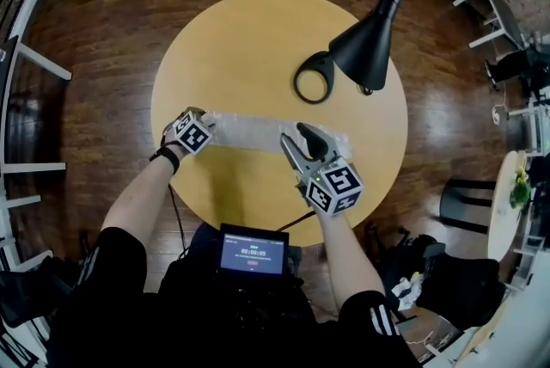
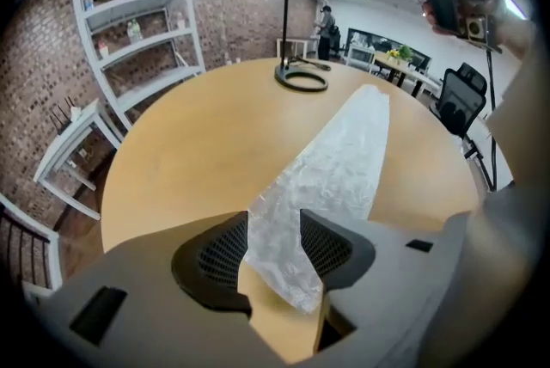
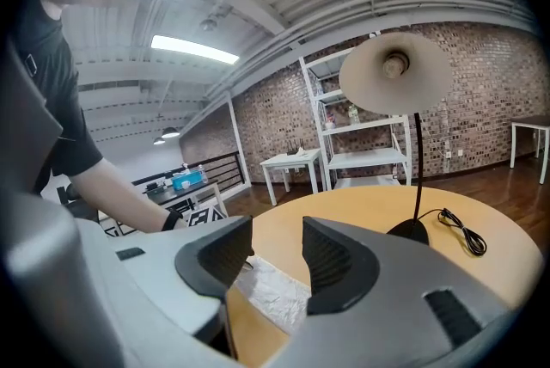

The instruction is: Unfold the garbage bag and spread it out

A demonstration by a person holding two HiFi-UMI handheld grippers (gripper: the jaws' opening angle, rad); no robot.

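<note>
One garbage bag; one desk lamp; one round table.

The head view is looking almost straight down from high above the round table, taking in its whole top. The left gripper view is sitting low and close, looking along the garbage bag toward the lamp. The right gripper view is looking nearly level across the table toward a brick wall. All three are sharing the table, bag and lamp.
</note>
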